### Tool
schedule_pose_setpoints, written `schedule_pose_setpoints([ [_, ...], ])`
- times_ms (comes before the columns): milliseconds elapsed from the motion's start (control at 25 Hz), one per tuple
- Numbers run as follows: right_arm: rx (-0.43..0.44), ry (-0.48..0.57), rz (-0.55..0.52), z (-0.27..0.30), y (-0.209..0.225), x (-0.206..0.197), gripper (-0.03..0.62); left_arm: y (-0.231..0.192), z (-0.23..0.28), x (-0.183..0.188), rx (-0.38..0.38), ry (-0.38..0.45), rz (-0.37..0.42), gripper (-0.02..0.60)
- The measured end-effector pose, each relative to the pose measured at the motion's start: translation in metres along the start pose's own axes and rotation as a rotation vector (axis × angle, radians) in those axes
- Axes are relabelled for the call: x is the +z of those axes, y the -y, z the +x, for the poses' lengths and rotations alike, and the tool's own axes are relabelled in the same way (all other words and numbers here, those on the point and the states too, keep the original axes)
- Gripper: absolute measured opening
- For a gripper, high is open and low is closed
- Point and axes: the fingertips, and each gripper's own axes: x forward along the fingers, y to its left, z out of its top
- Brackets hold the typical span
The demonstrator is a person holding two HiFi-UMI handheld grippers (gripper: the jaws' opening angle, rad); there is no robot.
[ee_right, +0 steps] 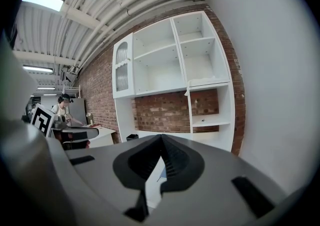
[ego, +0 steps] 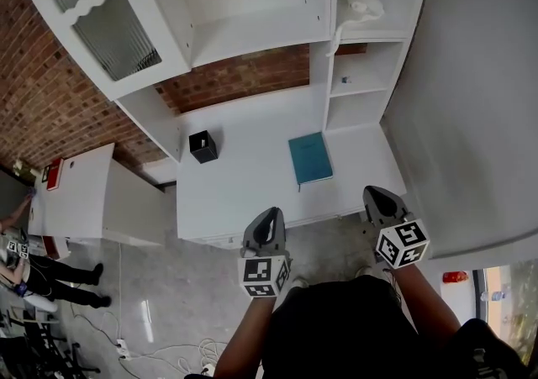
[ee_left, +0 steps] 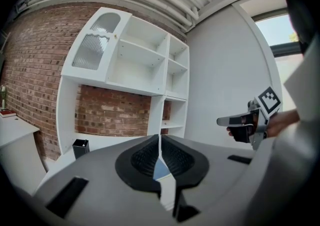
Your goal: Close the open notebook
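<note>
The notebook (ego: 310,159) lies flat on the white tabletop (ego: 252,192), teal cover uppermost, towards the right side and just in front of the narrow shelf column. A thin strap hangs from its near left corner. Neither of my tongs touches it: both hang in the air short of the tabletop's front edge, over the grey floor (ego: 193,285), well apart from the notebook. My left tongs (ego: 267,216) are pressed together with nothing between them; in the left gripper view their ribbed black pads (ee_left: 145,157) meet along a thin line, and only a sliver of blue and white from the scene beyond shows through the slit lower down. My right tongs (ego: 376,194) are likewise pressed together and empty, pointing at the shelves. The two tongs sit side by side, each with its marker cube towards me, the right one roughly in line with the tabletop's right end. Further back on the tabletop, to the left, stands a small black box (ego: 203,146). Above rises the white shelf unit (ego: 252,33) against a brick wall (ego: 50,108), with a glass-fronted door (ego: 118,33) on its left. A low white cabinet (ego: 84,192) stands beside the tabletop, and a person (ego: 34,276) is at the far left edge.
</note>
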Motion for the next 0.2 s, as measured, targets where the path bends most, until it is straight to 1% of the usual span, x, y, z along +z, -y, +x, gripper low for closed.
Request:
schedule_pose_setpoints([
  [200, -0.009, 0.009, 0.014, 0.002, -0.016, -0.005, -0.002, -0.006, -0.007, 0.0, -0.023, 0.007, 0.007, 0.017],
])
